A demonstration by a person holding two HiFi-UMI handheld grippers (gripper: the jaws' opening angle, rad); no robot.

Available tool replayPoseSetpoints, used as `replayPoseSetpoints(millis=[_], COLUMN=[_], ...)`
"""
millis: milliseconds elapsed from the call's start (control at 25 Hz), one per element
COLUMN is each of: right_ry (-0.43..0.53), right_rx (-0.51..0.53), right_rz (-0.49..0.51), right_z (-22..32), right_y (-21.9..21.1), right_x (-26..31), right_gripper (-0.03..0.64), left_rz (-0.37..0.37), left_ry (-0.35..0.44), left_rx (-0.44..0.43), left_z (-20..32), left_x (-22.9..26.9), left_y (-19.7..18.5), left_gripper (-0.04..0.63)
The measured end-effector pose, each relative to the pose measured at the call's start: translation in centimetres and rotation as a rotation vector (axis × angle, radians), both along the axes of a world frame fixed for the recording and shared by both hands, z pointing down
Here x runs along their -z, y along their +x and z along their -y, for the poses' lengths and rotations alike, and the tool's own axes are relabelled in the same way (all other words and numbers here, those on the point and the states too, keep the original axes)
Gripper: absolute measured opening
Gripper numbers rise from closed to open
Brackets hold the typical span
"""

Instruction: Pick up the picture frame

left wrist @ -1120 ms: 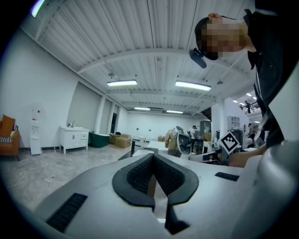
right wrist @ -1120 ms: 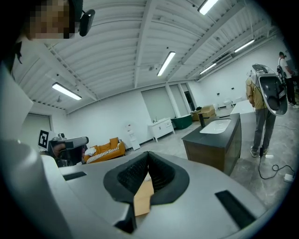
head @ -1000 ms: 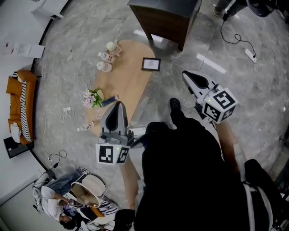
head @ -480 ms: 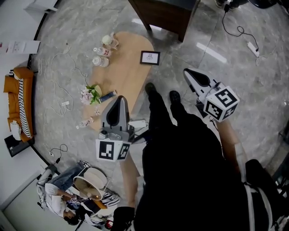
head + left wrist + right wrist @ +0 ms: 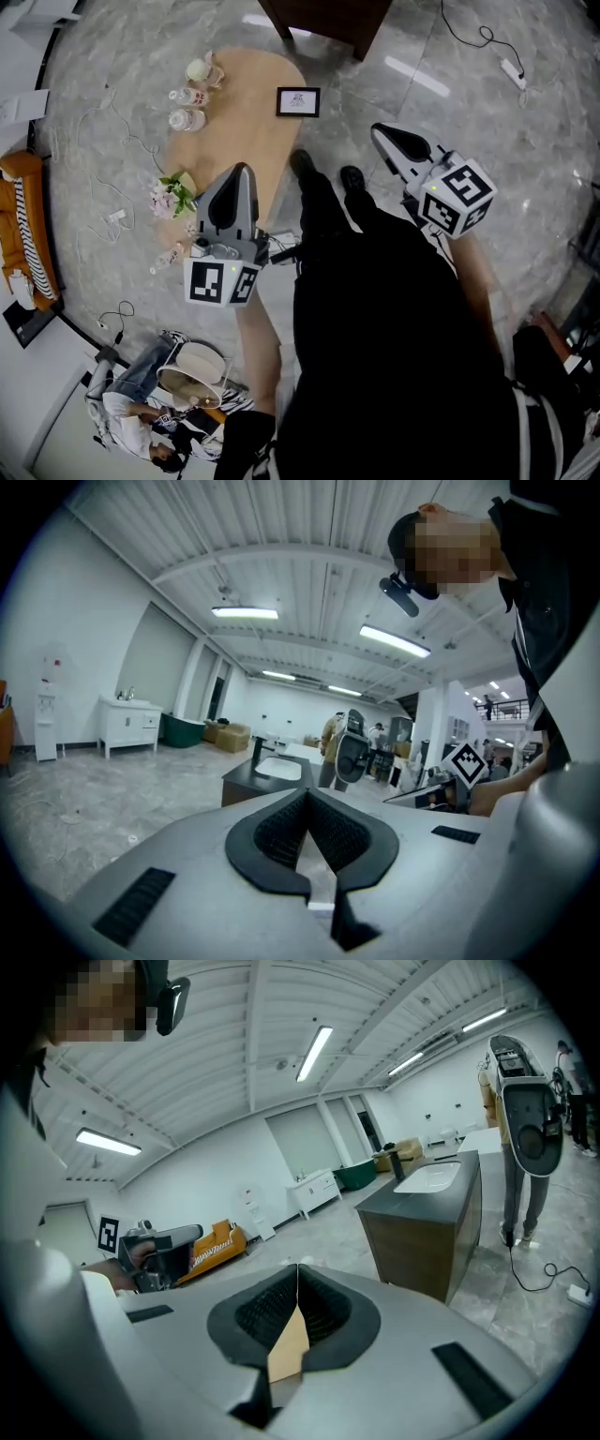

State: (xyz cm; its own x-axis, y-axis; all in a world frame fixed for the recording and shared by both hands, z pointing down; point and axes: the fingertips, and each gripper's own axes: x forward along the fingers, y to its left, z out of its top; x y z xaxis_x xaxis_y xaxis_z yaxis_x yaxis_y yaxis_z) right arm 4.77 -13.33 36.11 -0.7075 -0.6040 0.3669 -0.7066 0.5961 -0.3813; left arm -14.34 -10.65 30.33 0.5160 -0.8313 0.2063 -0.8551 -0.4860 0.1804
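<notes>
Approach step: picture frame (image 5: 298, 101) by counter's (image 5: 246, 131) far edge; my left claw (image 5: 241, 172) and right claw (image 5: 379, 131) are pressed together, empty; next I must reach and open.

Black clothes (image 5: 375, 328), black shoes (image 5: 302, 165); grey left tongs (image 5: 242, 170) and right tongs (image 5: 378, 129) bear marker cubes (image 5: 456, 195).

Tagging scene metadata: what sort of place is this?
Probably a big open hall staged as a living room: low wooden table with a picture frame, an orange sofa, and strip lights under a bare ribbed ceiling.
</notes>
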Motion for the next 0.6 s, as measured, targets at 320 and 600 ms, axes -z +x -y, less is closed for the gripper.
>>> replayPoseSetpoints(millis=[320, 600], right_ry=[-0.121, -0.247], right_rx=[-0.028, -0.013], right_rz=[-0.059, -0.123], right_z=[4.5, 7.5], right_y=[-4.1, -8.1], right_x=[-6.5, -15.2], right_gripper=[0.014, 0.014], left_rz=[-0.03, -0.063], left_ry=[-0.08, -0.164], left_rx=[-0.106, -0.202], left_z=[6.7, 10.2], left_x=[-4.7, -10.5], left_y=[-2.3, -4.3], left_gripper=[0.012, 0.012])
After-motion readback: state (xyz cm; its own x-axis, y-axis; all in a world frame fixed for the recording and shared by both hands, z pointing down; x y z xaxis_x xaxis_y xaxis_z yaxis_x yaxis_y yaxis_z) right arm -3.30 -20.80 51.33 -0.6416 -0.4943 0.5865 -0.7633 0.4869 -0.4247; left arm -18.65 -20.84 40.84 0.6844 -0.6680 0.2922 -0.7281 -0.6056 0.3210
